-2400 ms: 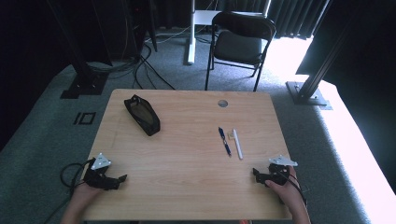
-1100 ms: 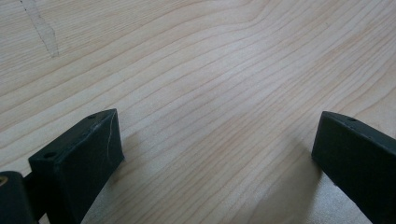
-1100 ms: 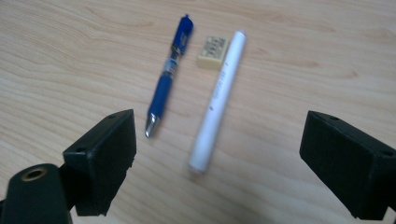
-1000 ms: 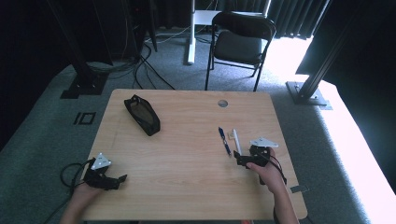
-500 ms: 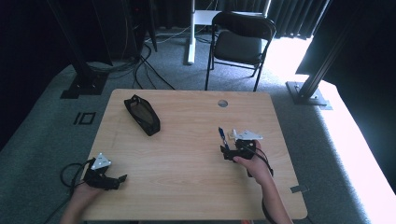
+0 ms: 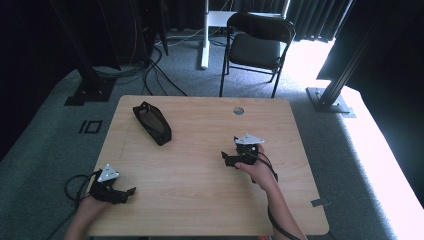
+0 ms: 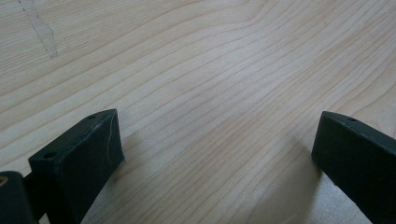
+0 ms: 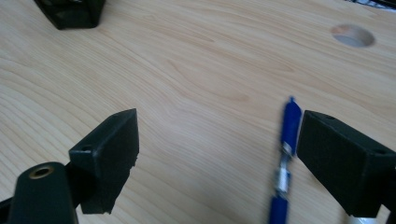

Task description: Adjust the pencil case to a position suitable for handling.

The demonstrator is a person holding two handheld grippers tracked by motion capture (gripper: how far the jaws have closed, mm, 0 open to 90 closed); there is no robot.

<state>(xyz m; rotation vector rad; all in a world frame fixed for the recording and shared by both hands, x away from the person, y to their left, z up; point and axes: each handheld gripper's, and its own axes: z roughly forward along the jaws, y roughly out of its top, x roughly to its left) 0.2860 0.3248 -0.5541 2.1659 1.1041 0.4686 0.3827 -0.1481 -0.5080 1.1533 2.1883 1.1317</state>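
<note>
Right gripper (image 6: 231,159) reaches for the pen (image 8: 286,154); nothing is picked up yet.
The pen lies flat on the table (image 6: 200,200), right of its middle, just inside the right jaw of the wide-open, empty right gripper. The grasp and lift are not yet done. The left gripper (image 6: 125,192) rests near the front left corner, jaws wide apart, holding nothing. A black pouch (image 6: 152,122) lies toward the far left corner.

Right gripper (image 8: 219,154) hovered over wooden table (image 8: 196,70), jaws wide apart. Blue pen (image 8: 286,154) lay on wood between jaws — just beside right-hand jaw, silver band at mid-length, lower end cut by frame edge. Round hole (image 8: 353,35) sat upper right — black pouch (image 8: 70,11) upper left.
</note>
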